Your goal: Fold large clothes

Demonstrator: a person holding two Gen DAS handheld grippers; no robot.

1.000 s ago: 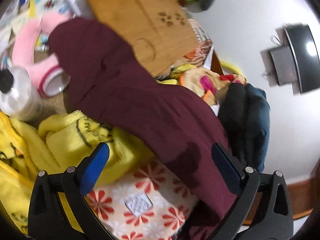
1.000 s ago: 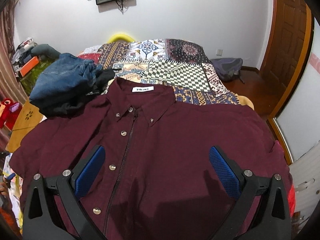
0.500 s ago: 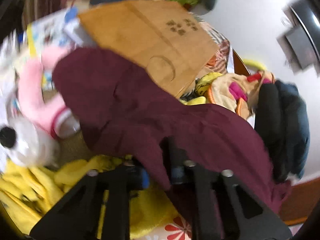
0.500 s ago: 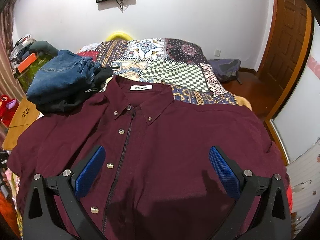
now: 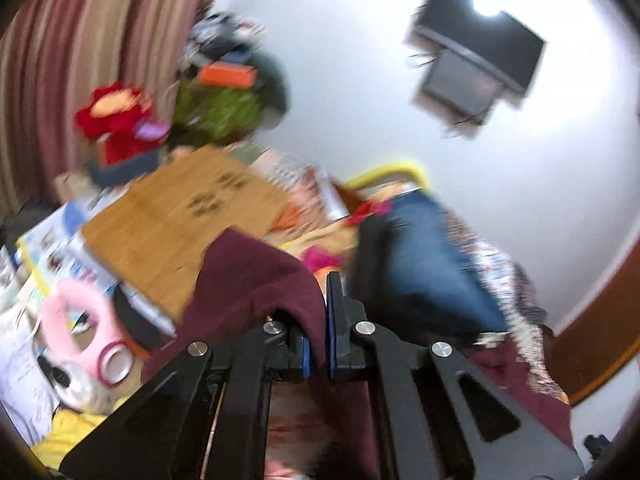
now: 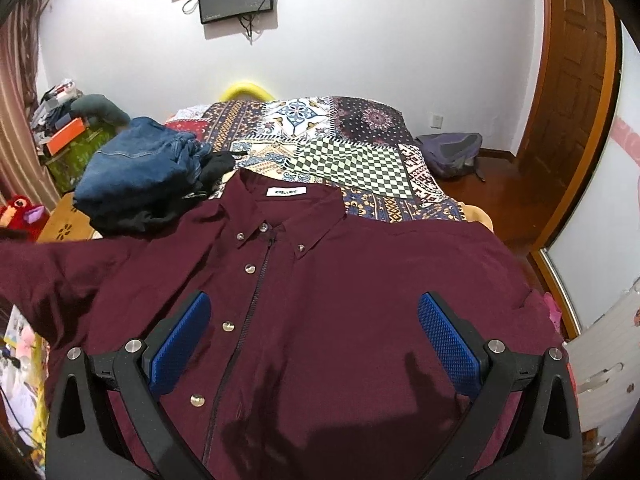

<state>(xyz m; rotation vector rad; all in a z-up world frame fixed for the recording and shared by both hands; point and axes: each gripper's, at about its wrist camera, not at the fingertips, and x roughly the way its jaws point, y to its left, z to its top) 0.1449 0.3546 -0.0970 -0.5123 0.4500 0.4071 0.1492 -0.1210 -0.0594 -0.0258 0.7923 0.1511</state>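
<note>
Left gripper (image 5: pixel 316 344) clamped on the shirt sleeve (image 5: pixel 256 276), jaws just closed. Right gripper (image 6: pixel 316 344) spread apart over the shirt (image 6: pixel 340 280), flat on the bed (image 6: pixel 352 168). Jeans (image 6: pixel 140 168) at 10 o'clock.

Matt maroon cloth shirt (image 6: pixel 360 280), denim jeans (image 6: pixel 136 168) (faded), wooden door (image 6: pixel 572 92)

We see the shirt (image 6: pixel 360 300) lying flat on the near part of the bed (image 6: pixel 360 168), collar toward the far end. Its left sleeve (image 5: pixel 256 276) hangs past the bed's left edge. The pile of jeans (image 6: pixel 136 168) sits near the left edge, just behind the shirt's left shoulder. A wooden board (image 5: pixel 180 224) lies left of the bed. A backpack (image 6: pixel 452 152) sits on the floor by the far right corner.
</note>
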